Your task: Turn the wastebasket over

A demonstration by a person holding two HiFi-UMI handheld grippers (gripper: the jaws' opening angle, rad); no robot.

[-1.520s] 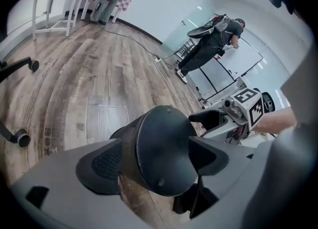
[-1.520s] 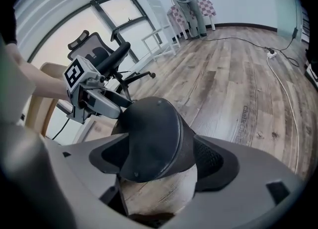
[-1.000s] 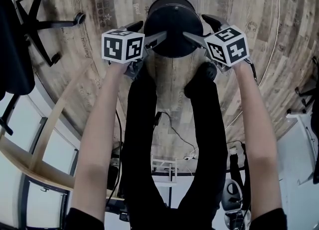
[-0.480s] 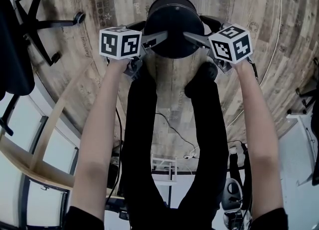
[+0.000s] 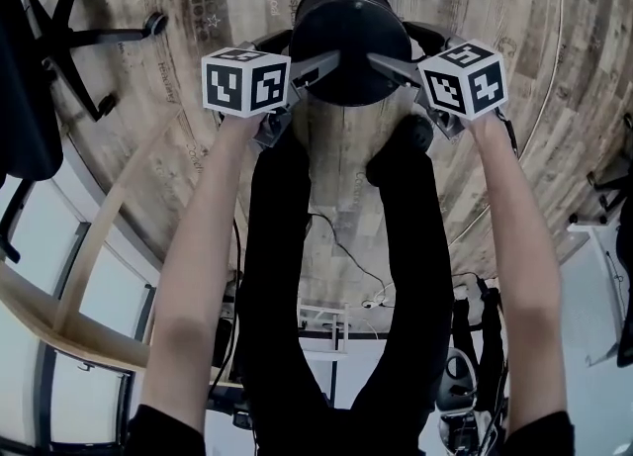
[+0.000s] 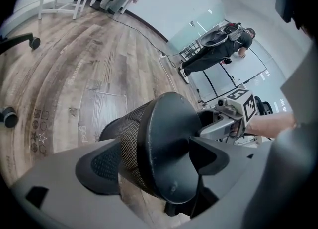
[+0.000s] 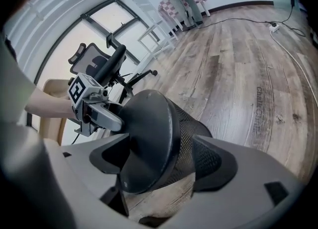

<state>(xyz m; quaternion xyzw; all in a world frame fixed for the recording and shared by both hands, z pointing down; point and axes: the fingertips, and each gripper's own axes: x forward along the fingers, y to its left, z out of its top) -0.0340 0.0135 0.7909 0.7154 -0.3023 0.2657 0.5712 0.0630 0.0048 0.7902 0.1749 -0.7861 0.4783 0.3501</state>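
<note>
Black mesh wastebasket (image 5: 351,34), solid base uppermost. Left tool (image 5: 316,68) and right tool (image 5: 388,66) each clamp its base rim. Open wooden floor (image 5: 495,9) lies around it.

Bright, even light; windows (image 7: 107,20) glaring; soft shadows; heavy fisheye warp, dark corners in gripper views.
</note>
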